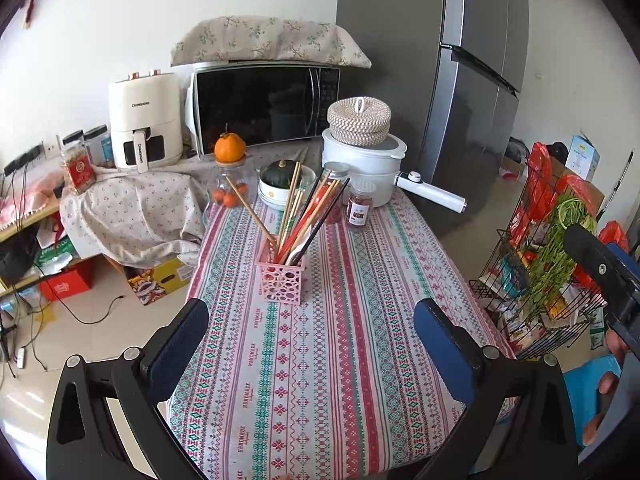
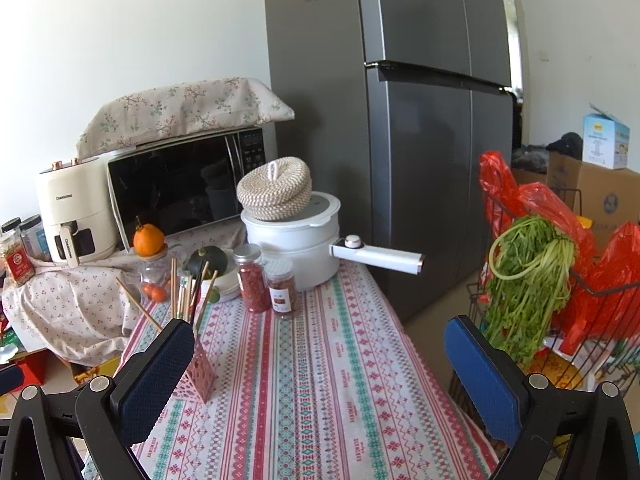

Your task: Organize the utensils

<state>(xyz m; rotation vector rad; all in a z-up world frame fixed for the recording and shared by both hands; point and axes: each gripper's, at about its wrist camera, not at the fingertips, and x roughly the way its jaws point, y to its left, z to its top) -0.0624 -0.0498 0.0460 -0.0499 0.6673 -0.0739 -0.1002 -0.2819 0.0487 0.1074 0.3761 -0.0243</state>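
Both sets of blue-padded fingers are sitting wide apart with nothing between them. Left gripper (image 1: 311, 316) is hovering over the near end of the striped pink, green and white patterned tablecloth (image 1: 360, 360), pointing straight at the pink perforated plastic utensil holder (image 1: 281, 280) that's standing upright in the middle of the table. Wooden and red chopsticks (image 1: 296, 216) are leaning out of it at all angles, plus one dark stick and something white tucked in.

Right gripper (image 2: 319, 344) is hanging over the right side of the same table, also spread open. From its view the pink holder (image 2: 202, 372) is peeking out just behind its left finger (image 2: 160, 368).

Further back, two clear jars with red contents (image 2: 252, 278) are standing side by side near a white electric pot with a long handle (image 2: 296, 240), and a woven lidded basket (image 2: 276, 190) is resting on top of it. Grey fridge (image 2: 400, 120) is looming behind.
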